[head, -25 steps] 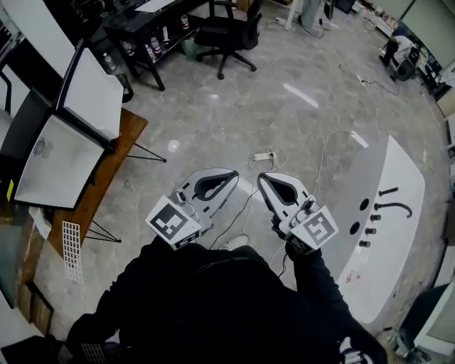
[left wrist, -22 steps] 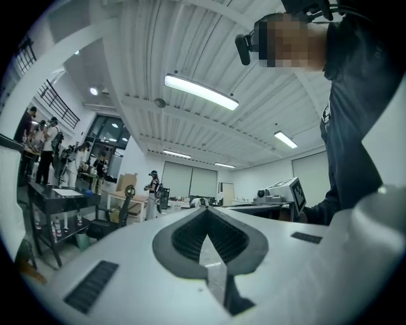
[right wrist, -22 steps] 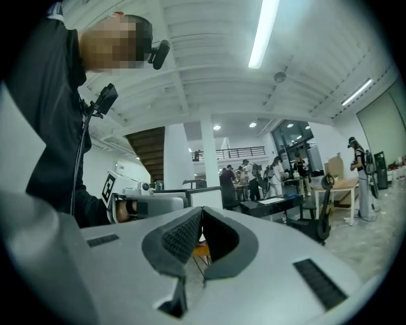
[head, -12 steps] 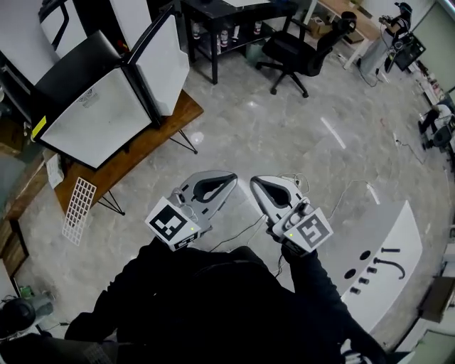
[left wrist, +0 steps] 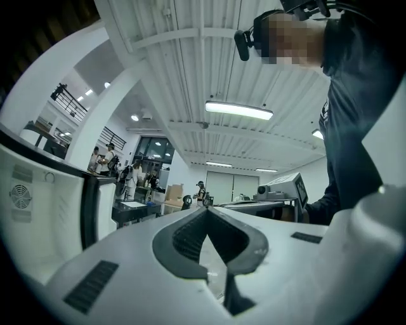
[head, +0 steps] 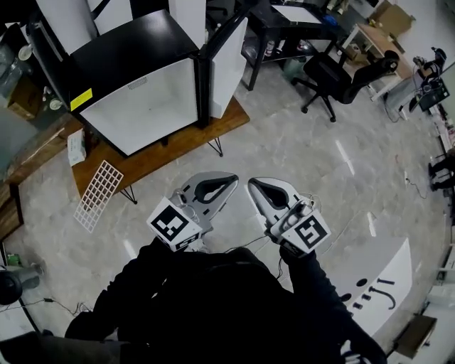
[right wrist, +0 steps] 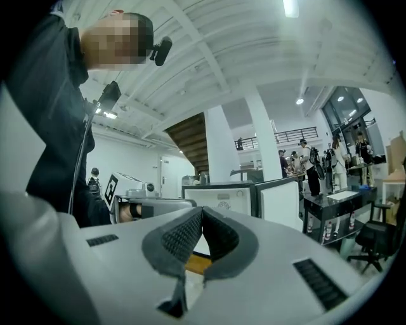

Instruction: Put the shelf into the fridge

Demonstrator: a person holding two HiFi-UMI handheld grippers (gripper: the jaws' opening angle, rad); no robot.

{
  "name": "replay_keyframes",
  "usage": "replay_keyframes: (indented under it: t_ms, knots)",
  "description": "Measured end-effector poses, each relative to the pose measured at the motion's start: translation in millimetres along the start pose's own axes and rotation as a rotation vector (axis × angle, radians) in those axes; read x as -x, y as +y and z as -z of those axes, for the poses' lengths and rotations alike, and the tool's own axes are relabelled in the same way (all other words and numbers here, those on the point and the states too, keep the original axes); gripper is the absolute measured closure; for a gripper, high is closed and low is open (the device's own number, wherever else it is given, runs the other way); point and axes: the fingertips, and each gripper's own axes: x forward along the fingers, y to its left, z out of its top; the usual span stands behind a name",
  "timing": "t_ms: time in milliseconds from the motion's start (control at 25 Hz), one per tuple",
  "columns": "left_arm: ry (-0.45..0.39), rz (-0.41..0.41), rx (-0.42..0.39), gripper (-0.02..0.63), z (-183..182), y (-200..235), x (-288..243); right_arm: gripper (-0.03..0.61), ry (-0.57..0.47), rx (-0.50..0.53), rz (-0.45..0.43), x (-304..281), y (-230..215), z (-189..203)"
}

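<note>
The fridge [head: 142, 99], black on top and white at the side, stands on a low wooden stand [head: 170, 153], with its door [head: 229, 57] swung open. The shelf [head: 99, 195], a white wire grid, leans on the floor against the stand's left end. I hold both grippers level in front of my body, well short of the fridge and the shelf. My left gripper [head: 233, 177] and right gripper [head: 251, 185] are shut and hold nothing. The right gripper view shows the fridge [right wrist: 222, 202] and its door [right wrist: 280, 203] ahead. The fridge's side [left wrist: 38, 209] fills the left of the left gripper view.
A black office chair [head: 341, 75] and a dark desk [head: 284, 21] stand behind the fridge to the right. A white panel [head: 377, 284] with holes lies on the floor at lower right, and a cable [head: 234, 245] runs by my feet. Several people [right wrist: 311, 168] stand far back.
My view has swung round: the fridge, its stand and the wire shelf have moved from the left edge toward the upper middle. Both grippers stay shut, side by side before me.
</note>
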Motion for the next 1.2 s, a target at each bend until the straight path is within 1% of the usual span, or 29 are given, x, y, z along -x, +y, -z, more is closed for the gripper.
replay_keyframes:
  t_ms: [200,320,480,640,800,1000,1200]
  knots:
    - [-0.013,-0.071,0.006,0.607,-3.1,57.5,65.2,0.572,0.019,0.008,-0.061,-79.1,29.6,2.4]
    - [-0.024,-0.116,0.017,0.607,-3.1,91.2,105.4,0.572,0.062,0.005,-0.081,-127.0,47.1,8.0]
    - [-0.035,-0.166,0.027,0.607,-2.2,126.9,153.7,0.572,0.082,0.021,-0.131,-181.5,74.4,12.1]
    - [-0.051,-0.228,0.026,0.607,-7.2,145.5,193.8,0.572,0.058,0.022,-0.194,-217.9,101.6,7.0]
    - [-0.056,-0.286,0.020,0.607,-8.5,155.2,228.7,0.572,0.078,0.029,-0.250,-243.2,126.2,12.2]
    - [-0.069,-0.399,0.017,0.607,-7.5,170.0,266.4,0.572,0.082,0.031,-0.369,-275.4,153.8,17.2]
    - [-0.079,-0.529,0.010,0.607,-5.0,190.5,295.1,0.572,0.073,0.035,-0.499,-309.5,168.7,20.5]
